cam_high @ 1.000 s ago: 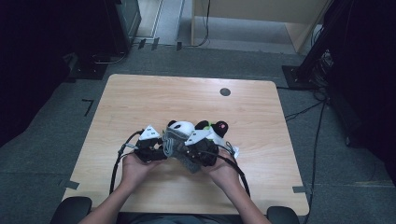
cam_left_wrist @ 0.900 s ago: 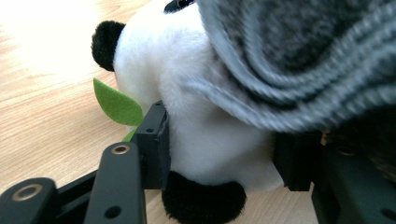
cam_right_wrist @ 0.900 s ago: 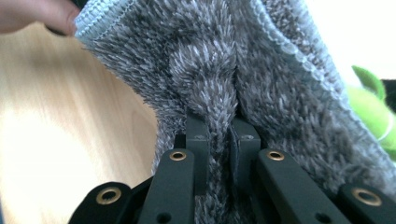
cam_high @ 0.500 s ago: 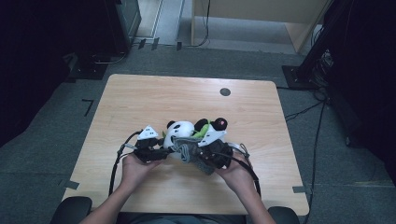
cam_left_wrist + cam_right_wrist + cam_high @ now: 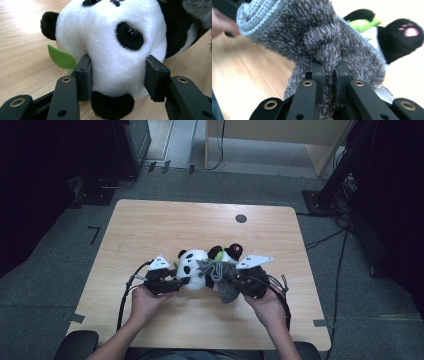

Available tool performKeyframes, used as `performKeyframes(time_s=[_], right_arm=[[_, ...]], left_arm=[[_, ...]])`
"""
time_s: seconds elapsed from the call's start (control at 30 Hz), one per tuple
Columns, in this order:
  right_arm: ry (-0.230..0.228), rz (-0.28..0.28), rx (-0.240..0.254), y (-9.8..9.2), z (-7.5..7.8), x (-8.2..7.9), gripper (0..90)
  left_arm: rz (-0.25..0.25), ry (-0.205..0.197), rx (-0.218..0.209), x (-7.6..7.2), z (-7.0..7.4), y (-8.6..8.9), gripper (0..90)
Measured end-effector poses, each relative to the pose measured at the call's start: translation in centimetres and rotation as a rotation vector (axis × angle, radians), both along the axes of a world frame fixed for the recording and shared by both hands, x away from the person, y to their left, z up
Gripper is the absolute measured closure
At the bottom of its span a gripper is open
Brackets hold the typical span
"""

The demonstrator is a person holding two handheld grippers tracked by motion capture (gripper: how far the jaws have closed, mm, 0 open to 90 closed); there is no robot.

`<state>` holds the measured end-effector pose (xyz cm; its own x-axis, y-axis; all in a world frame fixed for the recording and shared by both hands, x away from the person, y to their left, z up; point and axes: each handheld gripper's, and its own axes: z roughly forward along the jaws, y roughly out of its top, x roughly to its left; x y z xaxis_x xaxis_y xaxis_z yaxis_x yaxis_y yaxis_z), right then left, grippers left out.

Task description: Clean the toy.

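The plush panda (image 5: 196, 269) lies on the bench (image 5: 150, 230) near its front edge. The left gripper (image 5: 117, 77) is clamped on the panda's head. The right gripper (image 5: 329, 72) is pinched tight on the grey fuzzy cloth (image 5: 317, 42) beside the panda.

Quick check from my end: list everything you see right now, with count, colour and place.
panda plush toy: 1, black and white with a green leaf, table centre, head between the left gripper's pads
fuzzy cloth: 1, grey, draped over the panda's body
table: 1, light wood
round cap: 1, dark, far right of the tabletop
left gripper: 1, black, shut on the panda's head
right gripper: 1, black, pinching the cloth
hands: 2, near table edge
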<state>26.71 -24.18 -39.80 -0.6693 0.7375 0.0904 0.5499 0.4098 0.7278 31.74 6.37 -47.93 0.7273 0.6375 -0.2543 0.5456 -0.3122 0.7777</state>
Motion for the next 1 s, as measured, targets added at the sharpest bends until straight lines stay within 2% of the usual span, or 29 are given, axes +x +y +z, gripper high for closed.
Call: performKeyframes(time_s=[0.1, 0.23, 0.4, 0.5, 0.6, 0.67, 0.73, 0.8, 0.9, 1.0], right_arm=[[-0.008, -0.002, 0.066, -0.4, 0.9, -0.2, 82.9], [-0.05, 0.025, 0.07, 0.8, 2.0, -0.8, 82.8], [-0.087, 0.054, 0.072, 3.0, 2.2, -0.5, 82.8], [-0.09, 0.065, 0.044, 4.7, 1.5, 0.5, 82.8], [-0.074, 0.071, -0.024, 6.6, 0.0, 1.6, 82.6], [-0.08, 0.079, -0.095, 7.6, -1.0, 1.9, 82.5], [-0.082, 0.093, -0.124, 8.2, -1.9, 2.0, 82.5], [-0.092, 0.099, -0.125, 8.2, -2.3, 1.8, 82.5], [-0.065, 0.113, -0.108, 7.9, -2.8, 1.7, 82.5], [-0.061, 0.126, -0.098, 7.5, -3.5, 1.5, 82.7]], left_arm=[[0.005, 0.001, 0.005, 0.0, 0.0, -0.1, 47.7], [0.013, 0.004, 0.005, -0.1, 0.1, -0.2, 47.1], [0.019, 0.002, 0.009, -0.2, 0.2, -0.3, 46.4], [0.021, 0.002, 0.011, -0.2, 0.2, -0.3, 46.2], [0.023, 0.007, 0.011, -0.2, 0.3, -0.3, 46.2], [0.024, 0.008, 0.013, -0.2, 0.3, -0.3, 46.2], [0.026, 0.01, 0.015, -0.2, 0.3, -0.3, 46.2], [0.023, 0.01, 0.016, -0.2, 0.3, -0.3, 46.2], [0.02, 0.006, 0.022, -0.3, 0.2, -0.4, 46.2], [0.021, 0.017, 0.014, -0.1, 0.2, -0.3, 46.3]])
